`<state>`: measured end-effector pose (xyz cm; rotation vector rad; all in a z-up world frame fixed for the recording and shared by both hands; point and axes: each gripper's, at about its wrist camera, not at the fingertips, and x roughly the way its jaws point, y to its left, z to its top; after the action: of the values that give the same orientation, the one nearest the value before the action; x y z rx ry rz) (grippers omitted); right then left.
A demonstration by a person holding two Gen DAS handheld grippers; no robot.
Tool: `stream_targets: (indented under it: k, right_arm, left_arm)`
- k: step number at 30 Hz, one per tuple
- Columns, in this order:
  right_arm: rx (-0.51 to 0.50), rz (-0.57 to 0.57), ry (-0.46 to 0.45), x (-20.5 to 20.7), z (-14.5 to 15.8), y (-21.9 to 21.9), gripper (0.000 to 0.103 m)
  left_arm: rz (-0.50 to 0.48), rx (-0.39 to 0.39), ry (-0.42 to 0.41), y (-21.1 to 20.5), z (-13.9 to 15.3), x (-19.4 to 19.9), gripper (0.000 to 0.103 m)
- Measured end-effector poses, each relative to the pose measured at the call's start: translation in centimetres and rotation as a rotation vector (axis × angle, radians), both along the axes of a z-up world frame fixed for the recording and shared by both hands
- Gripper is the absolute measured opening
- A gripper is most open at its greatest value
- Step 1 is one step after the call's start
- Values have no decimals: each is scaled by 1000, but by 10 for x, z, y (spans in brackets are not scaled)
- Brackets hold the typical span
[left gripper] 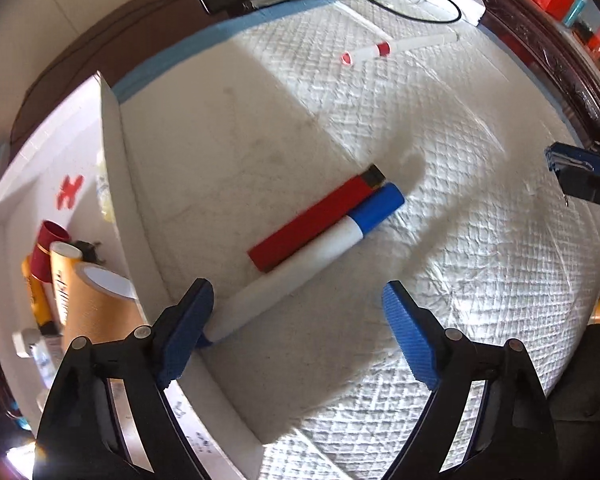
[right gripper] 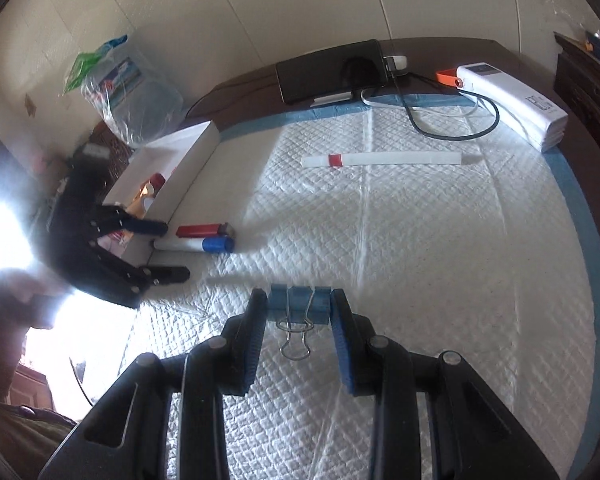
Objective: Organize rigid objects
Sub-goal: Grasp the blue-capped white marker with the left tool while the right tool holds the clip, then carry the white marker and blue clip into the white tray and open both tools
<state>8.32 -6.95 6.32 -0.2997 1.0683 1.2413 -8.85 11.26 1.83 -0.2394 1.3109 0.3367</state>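
Observation:
A white marker with a blue cap [left gripper: 300, 264] lies on the quilted white pad [left gripper: 440, 184], touching a red lighter [left gripper: 316, 220]. My left gripper [left gripper: 298, 312] is open just above the marker's white end, beside the white box [left gripper: 112, 168]. In the right wrist view, my right gripper [right gripper: 300, 304] is shut on a blue binder clip [right gripper: 299, 305] held over the pad [right gripper: 420, 260]. The marker [right gripper: 196, 245], lighter [right gripper: 204, 231] and left gripper [right gripper: 168, 250] show at the left. A white marker with a red band [right gripper: 380, 159] lies farther back; it also shows in the left wrist view [left gripper: 396, 50].
The white box [right gripper: 180, 160] holds a tape roll [left gripper: 96, 292], tubes and small items. A black phone [right gripper: 328, 76], cables and a white power bank [right gripper: 512, 104] sit at the pad's far edge. A plastic bag [right gripper: 132, 88] stands behind the box.

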Motion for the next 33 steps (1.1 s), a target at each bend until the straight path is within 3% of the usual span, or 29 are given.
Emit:
stream_targets:
  k: [2,3,7,11,15,20,27,33]
  right_arm:
    - [6,1,6,0,1,0,32]
    - [9,2,8,0,1,-1,32]
    - [13,8,13,-1,3,-1,32]
    - [23,32,0,-5,8,-1,32]
    - [77,32,-19,-1,29,-1,32]
    - [198,2,-38,10,78,-2,32]
    - [386,38,-94,-1,151,9,32]
    - [468,109,-86,-20,178,34,32]
  left_arm:
    - [-14,-21,5,-7,-2,1,73]
    - [-20,-19,2,-12,-2,1,72]
    - [-42,-29,-17,-25,5,1,34]
    - [-82,-19,-30,-38,9,-2,15]
    - [-80,3,-53,-47,9,-8,14]
    - [38,-33,-207,-40,37,-25,14]
    - [203,98,-483,-30,141,-63,14]
    - [329,236,-653,-12,212,-121,14]
